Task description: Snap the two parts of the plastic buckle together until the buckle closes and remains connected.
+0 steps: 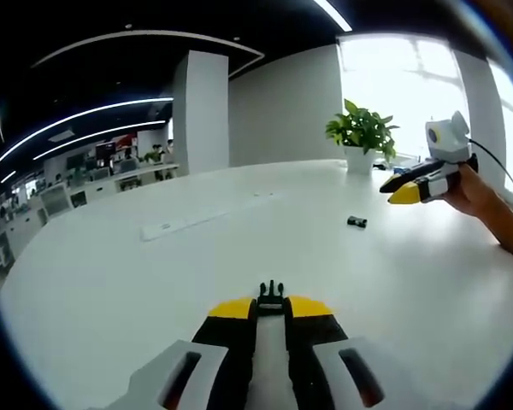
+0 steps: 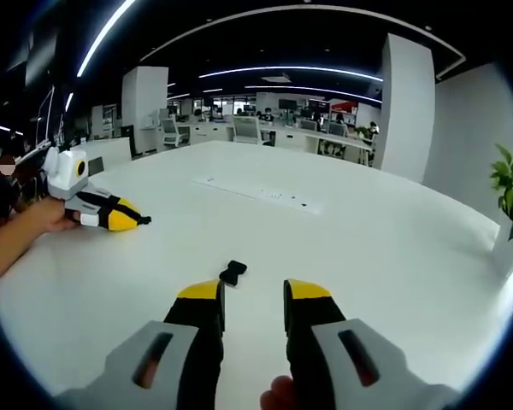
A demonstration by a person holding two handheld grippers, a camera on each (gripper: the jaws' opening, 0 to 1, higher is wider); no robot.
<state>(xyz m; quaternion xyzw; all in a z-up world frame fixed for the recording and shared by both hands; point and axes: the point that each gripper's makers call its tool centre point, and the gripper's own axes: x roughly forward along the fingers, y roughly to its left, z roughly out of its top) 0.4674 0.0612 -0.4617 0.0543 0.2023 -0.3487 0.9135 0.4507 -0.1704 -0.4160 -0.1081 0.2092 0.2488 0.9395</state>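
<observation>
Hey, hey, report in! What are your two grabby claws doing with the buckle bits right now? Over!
Left gripper shut on pronged buckle half. Right gripper open, just short of other buckle half lying on white table. Nothing between them. Over.

Both views low over shared white table (image 1: 111, 282), facing oppositely.

Left tool (image 1: 271, 307) jaws nearly closed, pinching a buckle part (image 1: 271, 297); right tool (image 2: 253, 292) jaws apart, held low, nothing between them
</observation>
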